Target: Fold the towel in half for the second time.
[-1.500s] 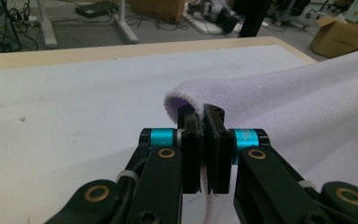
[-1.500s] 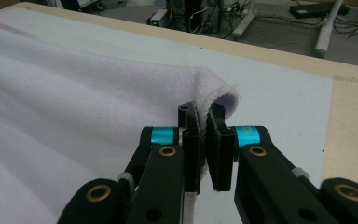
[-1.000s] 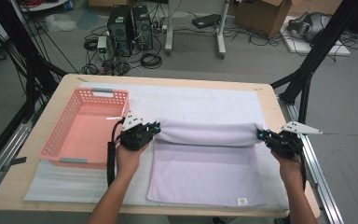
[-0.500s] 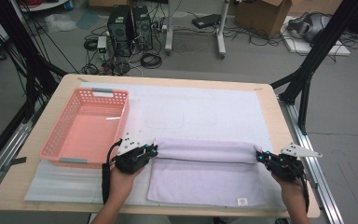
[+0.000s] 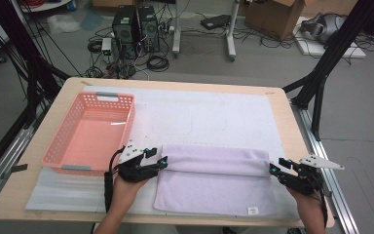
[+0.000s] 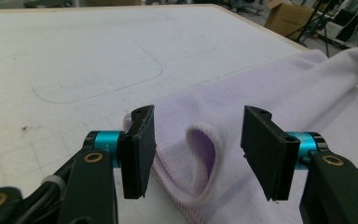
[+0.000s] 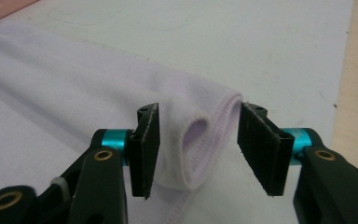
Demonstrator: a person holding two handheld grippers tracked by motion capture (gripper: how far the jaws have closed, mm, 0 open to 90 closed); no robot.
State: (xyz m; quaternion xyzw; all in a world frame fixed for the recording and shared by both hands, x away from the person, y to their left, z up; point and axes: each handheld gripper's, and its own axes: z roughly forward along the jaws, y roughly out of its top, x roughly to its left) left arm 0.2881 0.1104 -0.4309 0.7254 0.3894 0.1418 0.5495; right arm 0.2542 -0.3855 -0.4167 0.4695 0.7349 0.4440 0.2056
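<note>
A lilac towel (image 5: 214, 180) lies on the white mat, its far part folded toward the front into a soft roll. My left gripper (image 5: 161, 161) sits at the roll's left end and my right gripper (image 5: 274, 168) at its right end. Both pairs of jaws have just been opening. In the left gripper view the towel's looped corner (image 6: 200, 154) rests loose between the parted pads (image 6: 140, 149) of my left gripper (image 6: 198, 154). In the right gripper view my right gripper (image 7: 198, 147) stands the same way around the other folded corner (image 7: 193, 140), with its pads apart from the cloth.
A pink plastic basket (image 5: 63, 146) stands empty at the left of the table, just beyond my left hand. The white mat (image 5: 209, 114) stretches bare behind the towel. The table's front edge runs close under the towel's hem with its small label (image 5: 253, 210).
Both grippers carried the towel's far edge toward the front and down, folding it over, then opened and let the corners go.
</note>
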